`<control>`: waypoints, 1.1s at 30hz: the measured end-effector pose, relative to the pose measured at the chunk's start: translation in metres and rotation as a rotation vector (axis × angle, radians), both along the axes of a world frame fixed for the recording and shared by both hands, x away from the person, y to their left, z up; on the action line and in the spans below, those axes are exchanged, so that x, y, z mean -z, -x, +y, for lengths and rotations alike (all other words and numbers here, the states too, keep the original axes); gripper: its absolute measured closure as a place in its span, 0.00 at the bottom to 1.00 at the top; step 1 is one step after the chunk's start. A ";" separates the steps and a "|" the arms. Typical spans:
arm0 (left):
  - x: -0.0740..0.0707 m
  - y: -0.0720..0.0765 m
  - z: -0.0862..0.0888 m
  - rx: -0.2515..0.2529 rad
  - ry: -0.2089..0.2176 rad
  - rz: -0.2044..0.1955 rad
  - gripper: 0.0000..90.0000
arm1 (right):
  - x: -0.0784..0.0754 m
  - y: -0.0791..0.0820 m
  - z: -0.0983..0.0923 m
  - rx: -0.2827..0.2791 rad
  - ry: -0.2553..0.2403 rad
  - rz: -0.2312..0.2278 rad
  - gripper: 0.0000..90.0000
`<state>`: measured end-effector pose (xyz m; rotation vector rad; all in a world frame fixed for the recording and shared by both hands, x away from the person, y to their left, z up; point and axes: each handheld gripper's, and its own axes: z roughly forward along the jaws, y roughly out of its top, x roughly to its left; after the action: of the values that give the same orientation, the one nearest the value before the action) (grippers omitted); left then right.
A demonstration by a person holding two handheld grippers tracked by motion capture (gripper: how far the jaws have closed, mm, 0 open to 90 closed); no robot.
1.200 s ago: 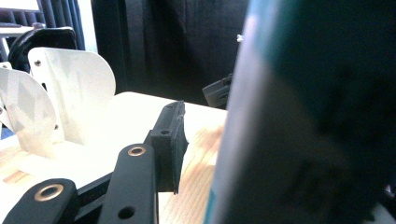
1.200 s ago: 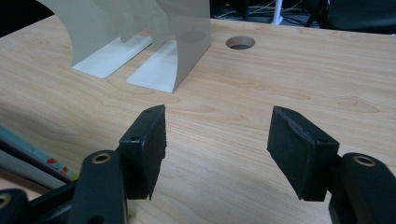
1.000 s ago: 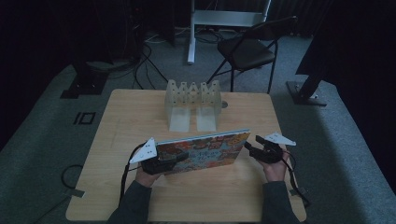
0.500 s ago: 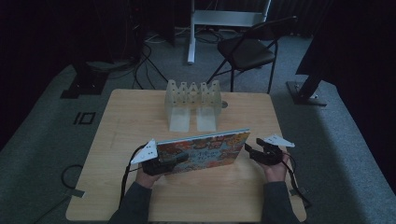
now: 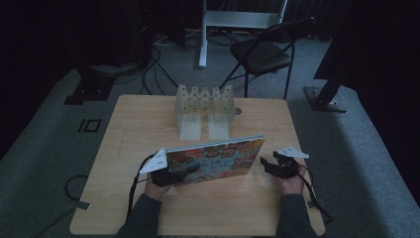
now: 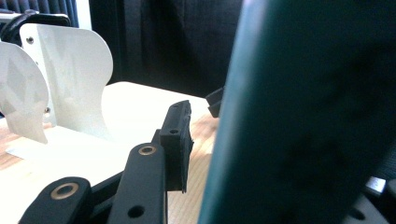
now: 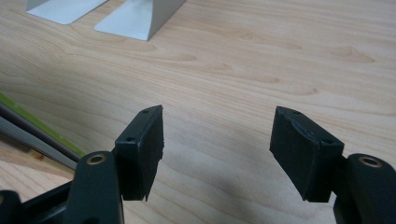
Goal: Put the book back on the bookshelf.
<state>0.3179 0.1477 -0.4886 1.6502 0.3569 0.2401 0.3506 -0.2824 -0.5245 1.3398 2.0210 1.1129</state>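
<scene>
one book [image 5: 214,161] is standing on its long edge near the front of the tabletop [image 5: 148,119], tilting so that its cover is facing up toward the high view. the cover is showing a busy, colourful picture in oranges, blues and yellows; in the left gripper view the book [image 6: 303,112] is showing as a dark teal slab rising just beside the near pad. its long axis is running across the tabletop from the person's left to the right, with the right end sitting a little farther from the person than the left

two hand-held grippers are in play. the left hand-held gripper [image 5: 166,173] is gripping the book at its left end, the jaws set on either side of it and clamped on it, having been closing a little just now. the right hand-held gripper [image 5: 270,166] is sitting just beside the book's right end, apart from it; in the right gripper view its jaws are standing wide apart over bare wood with nothing between them [image 7: 217,154], and a green-edged corner of the book [image 7: 32,128] is lying off to the left of them

farther back, one white rack [image 5: 204,110] with several upright dividers and two flat feet is standing near the middle of the tabletop, well apart from the book. beyond the tabletop one folding chair [image 5: 262,54] is standing on the carpet
</scene>
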 end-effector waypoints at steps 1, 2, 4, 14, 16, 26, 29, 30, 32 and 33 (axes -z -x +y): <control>0.001 0.000 0.000 0.000 -0.003 0.001 0.70 | 0.001 0.000 -0.001 0.003 -0.002 0.004 0.38; 0.001 0.000 0.000 0.002 -0.004 0.003 0.71 | 0.001 0.000 -0.002 0.006 0.003 0.006 0.38; 0.002 0.001 -0.001 0.012 -0.010 -0.003 0.73 | 0.002 0.000 -0.003 0.008 0.003 0.008 0.38; 0.001 0.011 -0.005 -0.021 -0.059 -0.053 0.85 | 0.004 0.000 -0.004 0.007 0.004 0.014 0.38; 0.002 0.013 -0.006 -0.041 -0.058 -0.053 0.86 | 0.005 -0.001 -0.004 0.006 0.006 0.013 0.38; 0.001 0.021 -0.009 -0.131 -0.084 -0.090 0.87 | 0.005 0.000 -0.003 0.007 0.008 0.018 0.38; 0.001 0.021 -0.009 -0.149 -0.081 -0.079 0.88 | 0.006 -0.001 -0.004 0.008 0.005 0.019 0.38; 0.001 0.021 -0.009 -0.147 -0.080 -0.079 0.88 | 0.006 -0.001 -0.004 0.007 0.007 0.019 0.38; 0.002 0.021 -0.009 -0.142 -0.075 -0.072 0.88 | 0.006 -0.001 -0.004 0.007 0.007 0.022 0.38; 0.002 0.021 -0.009 -0.141 -0.069 -0.068 0.87 | 0.007 -0.001 -0.004 0.007 0.007 0.023 0.38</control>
<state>0.2970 0.1386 -0.4909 1.6824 0.4180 0.4176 0.3518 -0.2860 -0.5313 1.3612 2.0333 1.0908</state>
